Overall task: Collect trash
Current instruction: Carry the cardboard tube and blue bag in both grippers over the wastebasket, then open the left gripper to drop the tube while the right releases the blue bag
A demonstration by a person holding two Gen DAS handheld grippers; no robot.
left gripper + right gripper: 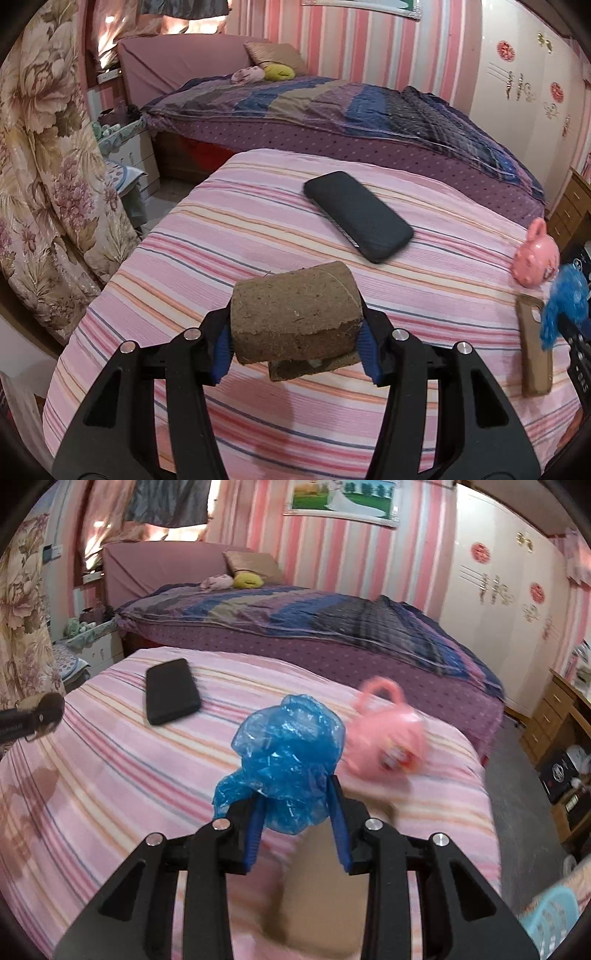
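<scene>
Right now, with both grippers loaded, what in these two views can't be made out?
- Brown block, left wrist view: the left gripper covers its sides; a second piece below is mostly hidden.
- Blue plastic, right wrist view: the right gripper clamps a crumpled wad; its original shape is unreadable.
- Pink toy: motion-blurred, face details lost.
- Tan case: blurred in both views.
- Trash bin: not visible in either view.

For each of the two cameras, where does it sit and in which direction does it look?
Left wrist: sits on the left gripper, looks across the striped table at the bed; fingers clamp a flattened cardboard tube.
Right wrist: sits on the right gripper, same direction; holds a blue plastic wad.
Shared: black phone, pink toy.
</scene>
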